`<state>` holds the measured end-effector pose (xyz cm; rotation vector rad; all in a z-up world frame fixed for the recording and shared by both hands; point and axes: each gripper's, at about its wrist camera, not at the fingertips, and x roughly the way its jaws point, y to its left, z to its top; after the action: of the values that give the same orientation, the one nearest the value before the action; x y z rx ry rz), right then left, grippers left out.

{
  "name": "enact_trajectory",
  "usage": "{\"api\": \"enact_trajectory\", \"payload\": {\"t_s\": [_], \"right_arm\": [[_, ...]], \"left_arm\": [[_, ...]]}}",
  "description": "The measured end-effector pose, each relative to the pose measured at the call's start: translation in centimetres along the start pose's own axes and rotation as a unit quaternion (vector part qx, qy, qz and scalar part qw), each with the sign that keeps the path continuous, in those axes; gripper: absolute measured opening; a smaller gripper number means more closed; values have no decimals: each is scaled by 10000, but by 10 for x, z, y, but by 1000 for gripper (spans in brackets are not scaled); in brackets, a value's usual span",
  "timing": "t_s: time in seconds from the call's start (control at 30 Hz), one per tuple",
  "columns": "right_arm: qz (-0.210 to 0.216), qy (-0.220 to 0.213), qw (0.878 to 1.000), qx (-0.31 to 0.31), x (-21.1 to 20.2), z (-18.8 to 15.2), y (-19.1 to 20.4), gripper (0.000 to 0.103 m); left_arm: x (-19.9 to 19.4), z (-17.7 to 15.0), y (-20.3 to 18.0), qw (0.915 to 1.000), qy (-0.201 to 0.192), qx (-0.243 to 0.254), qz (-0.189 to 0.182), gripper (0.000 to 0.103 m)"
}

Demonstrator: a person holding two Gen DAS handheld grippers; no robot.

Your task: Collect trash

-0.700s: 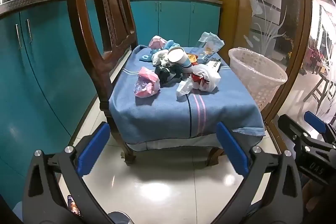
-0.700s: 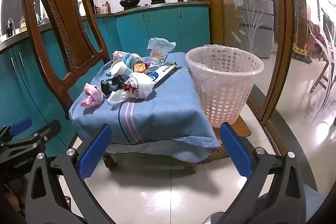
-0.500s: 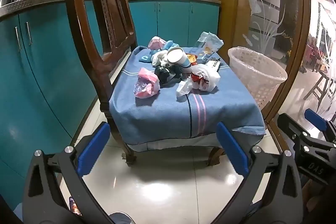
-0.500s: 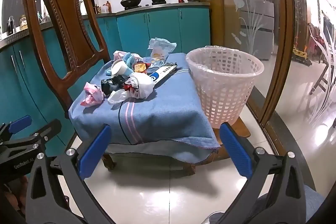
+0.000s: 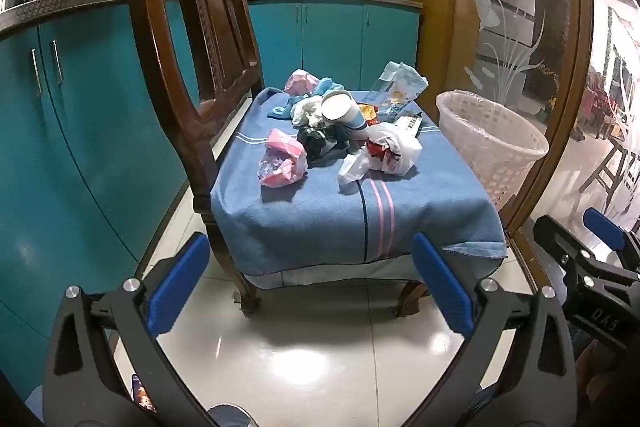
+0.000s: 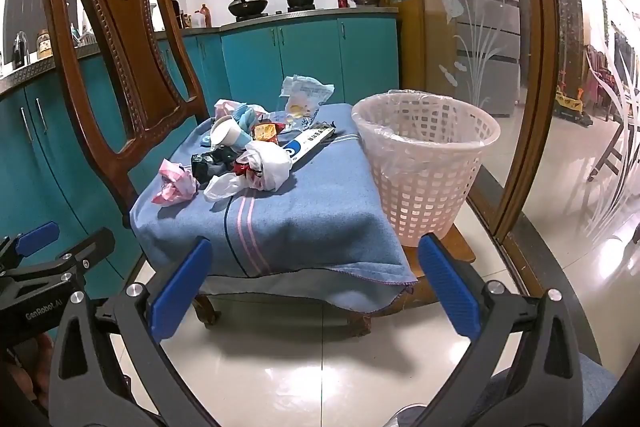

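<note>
Several crumpled wrappers (image 5: 282,165), bags, cup (image 5: 345,111) w/ blue base on blanket (image 5: 320,215).

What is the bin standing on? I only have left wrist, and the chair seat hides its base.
Observer: In the right wrist view, the white basket stands on a low wooden stand beside the chair, not on the floor.
Operator: What's behind the white bag? I see just a corner of it.
Observer: A long white-and-blue box lies flat on the blue cloth. Its near end is against the white plastic bag, and it is clear of the basket.
</note>
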<state>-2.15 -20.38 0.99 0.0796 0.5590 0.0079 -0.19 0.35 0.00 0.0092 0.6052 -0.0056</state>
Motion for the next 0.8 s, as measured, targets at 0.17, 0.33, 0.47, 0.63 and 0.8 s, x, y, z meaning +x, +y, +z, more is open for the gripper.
{"api": "enact_trajectory", "payload": {"t_s": [0.17,0.33,0.47,0.63,0.8], "right_arm": [[6,-2,10000,0,1,1,1,100],[7,-12,10000,3,0,0,0,100],[9,-12,10000,17,0,2,-2,100],[9,-17,10000,8,0,1,-1,100],[11,-27,10000,20,0,1,-2,100]], "left_arm": [[-1,0,0,10000,22,35,14,100],[1,-1,1,10000,58,25,22,100],[3,-2,1,10000,63,51,43,100],[3,-2,1,10000,67,48,40,100],[3,-3,2,9999,68,63,55,100]]}}
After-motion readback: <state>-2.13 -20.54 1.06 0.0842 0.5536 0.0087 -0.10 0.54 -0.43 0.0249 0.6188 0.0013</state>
